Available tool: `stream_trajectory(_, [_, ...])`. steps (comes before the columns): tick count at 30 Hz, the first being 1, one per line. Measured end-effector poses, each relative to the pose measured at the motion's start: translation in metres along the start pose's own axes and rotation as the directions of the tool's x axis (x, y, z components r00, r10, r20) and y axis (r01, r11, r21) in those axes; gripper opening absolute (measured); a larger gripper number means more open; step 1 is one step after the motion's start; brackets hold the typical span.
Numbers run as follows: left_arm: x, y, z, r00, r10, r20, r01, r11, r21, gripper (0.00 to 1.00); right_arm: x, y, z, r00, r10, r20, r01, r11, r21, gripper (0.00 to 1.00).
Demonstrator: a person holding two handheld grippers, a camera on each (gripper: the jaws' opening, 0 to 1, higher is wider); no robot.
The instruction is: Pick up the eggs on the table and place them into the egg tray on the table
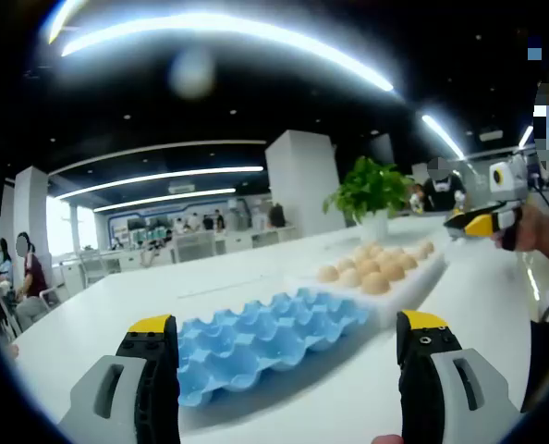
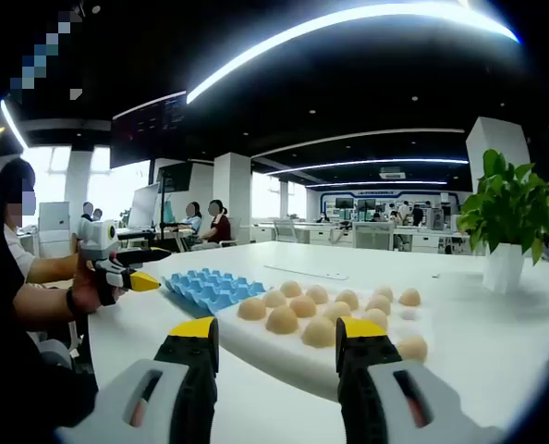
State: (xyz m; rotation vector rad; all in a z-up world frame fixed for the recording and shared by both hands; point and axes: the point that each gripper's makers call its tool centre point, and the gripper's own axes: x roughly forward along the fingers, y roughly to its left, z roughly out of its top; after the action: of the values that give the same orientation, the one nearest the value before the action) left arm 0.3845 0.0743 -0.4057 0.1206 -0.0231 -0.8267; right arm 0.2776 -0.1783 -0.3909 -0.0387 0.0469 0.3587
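On the white worktop (image 1: pixel 256 268) a blue egg tray (image 1: pixel 265 338) lies empty just beyond the left tongs (image 1: pixel 293 370), whose jaws stand spread with nothing between them. Beside the tray, touching or nearly so, the eggs (image 2: pixel 321 310) sit in rows on a white holder (image 2: pixel 284 356). The right tongs (image 2: pixel 274 361) are also spread and empty, hovering right over the nearest eggs. Eggs are light but brittle and smooth-shelled, so I judge each wants a gentle pinch across its widest middle, with just enough squeeze to stop slipping. Seen from the right gripper view, the eggs are close enough to count roughly and a person's hand (image 2: pixel 85 291) grips the left tool; the left gripper view instead gives the tray's empty cups clearly. A potted plant (image 2: pixel 507 227) stands toward the far edge.
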Motion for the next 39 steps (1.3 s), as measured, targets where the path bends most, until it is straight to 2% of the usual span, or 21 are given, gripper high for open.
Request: stream_trajectory(39, [-0.0005, -0.0018, 0.0017, 1.0, -0.002, 0.001, 0.002, 1.0, 0.003, 1.0, 0.0022, -0.0006, -0.0003, 1.0, 0.0, -0.01, 0.0, 1.0, 0.006, 0.53])
